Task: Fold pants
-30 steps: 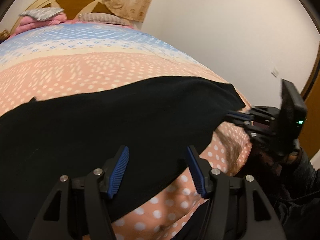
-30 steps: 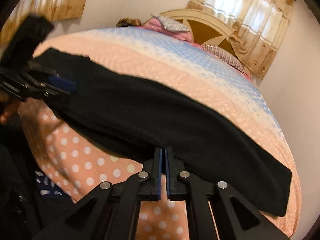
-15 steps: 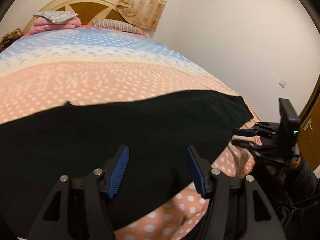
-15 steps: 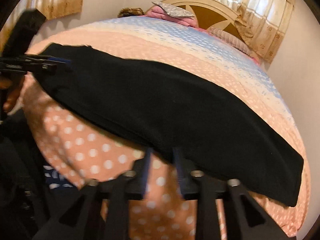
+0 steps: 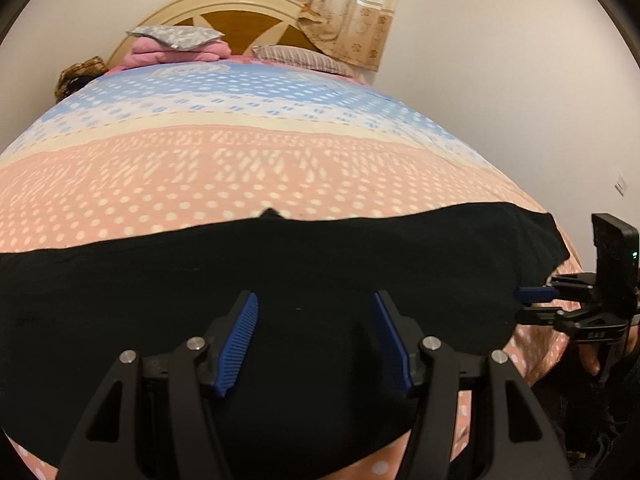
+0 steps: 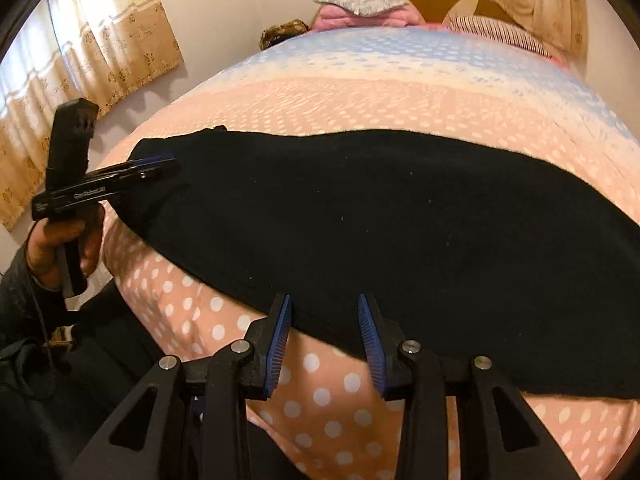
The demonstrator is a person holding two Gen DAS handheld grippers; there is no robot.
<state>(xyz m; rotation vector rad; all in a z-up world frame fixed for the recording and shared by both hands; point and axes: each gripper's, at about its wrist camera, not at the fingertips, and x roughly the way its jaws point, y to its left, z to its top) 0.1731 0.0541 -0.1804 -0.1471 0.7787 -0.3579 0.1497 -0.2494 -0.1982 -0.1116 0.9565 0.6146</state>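
The left tool (image 5: 316,320) is seen with its blue pads spread apart above the black pants (image 5: 280,280), nothing being pinched between them. The right tool (image 6: 324,320) is likewise held parted, its pads poised over the near edge of the pants (image 6: 380,216) where the fabric meets the bed (image 6: 320,392). Whether the pads touch the cloth cannot be told. The pants are laid flat as a long dark band across the polka-dot bed cover near the foot of the bed. A headboard (image 5: 240,20) and curtain (image 5: 340,8) are visible beyond.
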